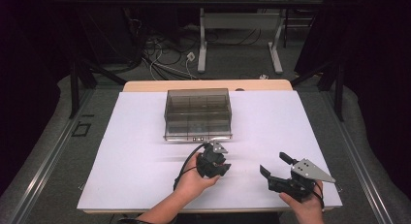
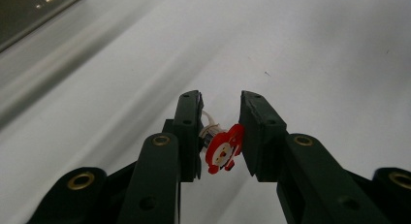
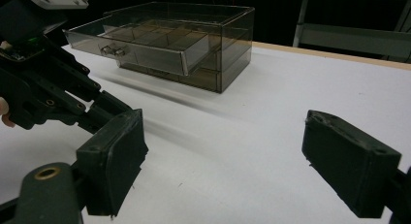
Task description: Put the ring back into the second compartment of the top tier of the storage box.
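Item: red charm (image 2: 222, 152), small, with a white loop.
Risk: it sits tilted between the pads, so it may twist or drop if the pinch slackens.
Location: nipped in the left gripper (image 2: 220, 136), just short of the tips; box (image 1: 197, 114) at 12 o'clock.
Right gripper (image 3: 223, 161): jaws wide apart, holding nothing.

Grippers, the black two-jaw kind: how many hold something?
1. The left gripper pinches a small red-and-white figure charm; the right gripper is open and empty, near the smoky transparent plastic drawer box.
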`<state>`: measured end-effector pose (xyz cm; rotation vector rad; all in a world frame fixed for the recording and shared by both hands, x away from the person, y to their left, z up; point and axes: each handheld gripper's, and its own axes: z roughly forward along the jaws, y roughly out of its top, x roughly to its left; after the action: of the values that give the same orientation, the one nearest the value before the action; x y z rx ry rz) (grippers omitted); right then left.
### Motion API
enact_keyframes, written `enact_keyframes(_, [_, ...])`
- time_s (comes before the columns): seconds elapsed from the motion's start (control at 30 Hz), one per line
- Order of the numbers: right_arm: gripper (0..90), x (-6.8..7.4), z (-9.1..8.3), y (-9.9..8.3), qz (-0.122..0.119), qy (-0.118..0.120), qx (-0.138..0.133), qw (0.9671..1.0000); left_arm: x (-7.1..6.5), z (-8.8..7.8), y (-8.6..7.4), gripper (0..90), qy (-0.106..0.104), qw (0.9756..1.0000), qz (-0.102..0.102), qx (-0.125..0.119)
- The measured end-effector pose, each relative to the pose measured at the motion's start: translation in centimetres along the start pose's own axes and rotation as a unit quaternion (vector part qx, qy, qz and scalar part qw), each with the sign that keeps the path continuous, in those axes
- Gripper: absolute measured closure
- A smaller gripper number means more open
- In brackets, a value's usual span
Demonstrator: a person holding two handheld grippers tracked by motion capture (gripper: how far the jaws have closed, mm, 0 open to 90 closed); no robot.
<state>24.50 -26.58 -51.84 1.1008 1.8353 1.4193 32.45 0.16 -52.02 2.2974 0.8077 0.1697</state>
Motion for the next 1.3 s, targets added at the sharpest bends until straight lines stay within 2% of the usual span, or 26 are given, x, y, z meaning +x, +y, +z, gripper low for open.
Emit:
enact_keyframes(0.4, [14.9, 0.0, 0.0, 0.0, 0.000, 0.000, 0.001, 1.0000, 0.0, -0.9, 0.5, 69.8, 0.000, 0.9999, -0.008, -0.012])
enact_keyframes(0.57, [14.9, 0.0, 0.0, 0.0, 0.001, 0.000, 0.000, 1.0000, 0.0, -1.3, 0.7, 69.8, 0.001, 1.0000, -0.004, -0.009])
enact_keyframes(0.6, [14.9, 0.0, 0.0, 0.0, 0.001, 0.000, 0.000, 1.0000, 0.0, -1.5, 0.8, 69.8, 0.003, 0.9999, -0.003, -0.015])
enact_keyframes(0.7, [14.9, 0.0, 0.0, 0.0, 0.001, 0.000, 0.001, 1.0000, 0.0, -1.6, 0.9, 69.8, 0.001, 0.9998, -0.008, -0.016])
enact_keyframes(1.13, [14.9, 0.0, 0.0, 0.0, 0.001, 0.000, 0.001, 1.0000, 0.0, -3.0, 1.7, 69.9, 0.005, 0.9997, -0.004, -0.023])
enact_keyframes(1.3, [14.9, 0.0, 0.0, 0.0, 0.001, 0.000, 0.000, 1.0000, 0.1, -3.5, 2.0, 69.9, 0.005, 0.9996, -0.009, -0.028])
